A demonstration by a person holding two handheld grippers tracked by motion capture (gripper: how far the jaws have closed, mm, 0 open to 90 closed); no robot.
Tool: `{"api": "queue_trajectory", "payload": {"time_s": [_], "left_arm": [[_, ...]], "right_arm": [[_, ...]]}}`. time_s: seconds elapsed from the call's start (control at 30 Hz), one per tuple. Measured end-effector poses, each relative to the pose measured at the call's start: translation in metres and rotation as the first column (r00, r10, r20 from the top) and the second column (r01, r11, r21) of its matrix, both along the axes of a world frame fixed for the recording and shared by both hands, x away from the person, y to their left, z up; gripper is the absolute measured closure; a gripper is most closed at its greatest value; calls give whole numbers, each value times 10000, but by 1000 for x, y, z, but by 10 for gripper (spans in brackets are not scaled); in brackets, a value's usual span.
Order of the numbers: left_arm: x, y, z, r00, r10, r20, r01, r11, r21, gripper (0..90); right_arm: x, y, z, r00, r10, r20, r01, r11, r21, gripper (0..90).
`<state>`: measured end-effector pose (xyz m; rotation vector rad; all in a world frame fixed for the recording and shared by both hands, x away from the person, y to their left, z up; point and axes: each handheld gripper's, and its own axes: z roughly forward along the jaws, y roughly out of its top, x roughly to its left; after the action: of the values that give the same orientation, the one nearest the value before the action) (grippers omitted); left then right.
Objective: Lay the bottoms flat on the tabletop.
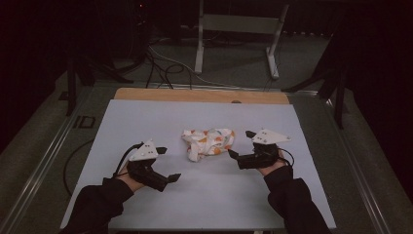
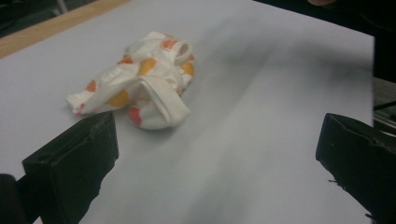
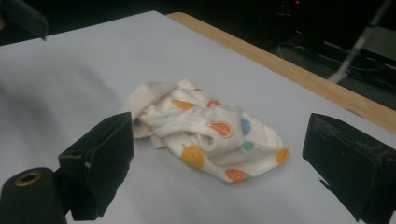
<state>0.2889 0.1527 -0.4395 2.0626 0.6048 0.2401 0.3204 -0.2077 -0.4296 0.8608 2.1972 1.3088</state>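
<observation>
A crumpled white cloth (image 1: 208, 143) printed with orange and coloured spots is seen lying near the middle of the table (image 1: 146, 117), probably a small garment. The left gripper (image 1: 164, 165) is held nearer the front edge, jaws spread wide, nothing grasped. The right gripper (image 1: 242, 144) is held just beside the cloth, likewise released.

Bare tabletop (image 1: 146, 122) lies open on every side of the crumpled cloth (image 1: 208, 142). Between my left hand-held gripper (image 1: 167, 165) and right hand-held gripper (image 1: 242, 144), that cloth is the one obstacle.
</observation>
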Motion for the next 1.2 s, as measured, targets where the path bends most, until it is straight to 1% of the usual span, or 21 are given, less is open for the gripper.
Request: {"api": "queue_trajectory", "payload": {"time_s": [0.07,0.13,0.27,0.33,0.37,0.43,0.47,0.53,0.63,0.67,0.73,0.8,0.83,0.87,0.97,1.0,1.03,1.07,1.13,1.17,1.2], "left_arm": [[4,-4,-1,10000,95,-31,-95,10000,-11,0],[9,-7,-2,9996,267,-76,-267,9996,33,0],[18,-16,-6,9981,610,-94,-610,9981,55,0],[22,-21,-9,9969,769,-144,-767,9969,157,0],[24,-24,-11,9960,867,-191,-864,9961,201,0],[27,-28,-14,9939,1079,-234,-1073,9939,249,0],[30,-31,-17,9922,1215,-294,-1209,9924,226,0],[32,-35,-20,9906,1321,-353,-1315,9911,195,0],[36,-41,-25,9881,1501,-346,-1492,9884,272,0],[36,-43,-26,9866,1614,-229,-1606,9864,348,0],[38,-47,-29,9874,1583,-79,-1580,9868,363,0],[39,-51,-32,9848,1732,85,-1734,9836,495,0],[39,-53,-34,9821,1867,237,-1877,9809,517,0],[40,-54,-35,9820,1871,271,-1884,9805,568,0],[43,-59,-40,9802,1981,34,-1978,9777,709,0],[44,-60,-42,9796,2009,-72,-1996,9765,812,0],[44,-60,-42,9796,2009,-72,-1996,9765,812,0],[45,-61,-45,9790,2030,-189,-2007,9758,869,0],[46,-64,-51,9772,2109,-223,-2075,9726,1044,23],[46,-64,-51,9772,2109,-223,-2075,9726,1044,40],[46,-66,-55,9768,2118,-300,-2075,9723,1079,57]], "right_arm": [[3,2,-3,9998,-210,5,210,9998,50,91],[6,4,-5,9984,-556,-62,556,9985,-23,91],[11,8,-10,9962,-851,-198,852,9964,39,91],[14,10,-14,9937,-1089,-266,1089,9941,-26,91],[15,11,-16,9922,-1206,-311,1208,9927,28,91],[16,13,-21,9876,-1511,-416,1513,9885,-5,91],[17,14,-23,9870,-1532,-489,1535,9881,38,91],[18,17,-27,9849,-1642,-541,1636,9864,-147,91],[19,22,-34,9858,-1526,-703,1514,9882,-229,91],[19,24,-36,9868,-1425,-775,1411,9897,-226,91],[19,28,-42,9855,-1437,-898,1410,9894,-355,91],[20,33,-47,9846,-1318,-1147,1287,9911,-341,91],[20,35,-50,9837,-1280,-1260,1239,9915,-401,91],[21,37,-53,9826,-1243,-1378,1198,9920,-403,91],[21,43,-61,9775,-1157,-1763,1093,9930,-455,92],[21,47,-65,9755,-1168,-1865,1069,9923,-622,91],[21,49,-68,9761,-1132,-1853,1012,9922,-729,91],[21,49,-68,9761,-1132,-1853,1012,9922,-729,91],[21,54,-73,9745,-980,-2020,806,9924,-926,91],[22,57,-75,9736,-973,-2063,774,9917,-1028,91],[22,59,-76,9716,-1035,-2127,796,9898,-1181,92]]}}
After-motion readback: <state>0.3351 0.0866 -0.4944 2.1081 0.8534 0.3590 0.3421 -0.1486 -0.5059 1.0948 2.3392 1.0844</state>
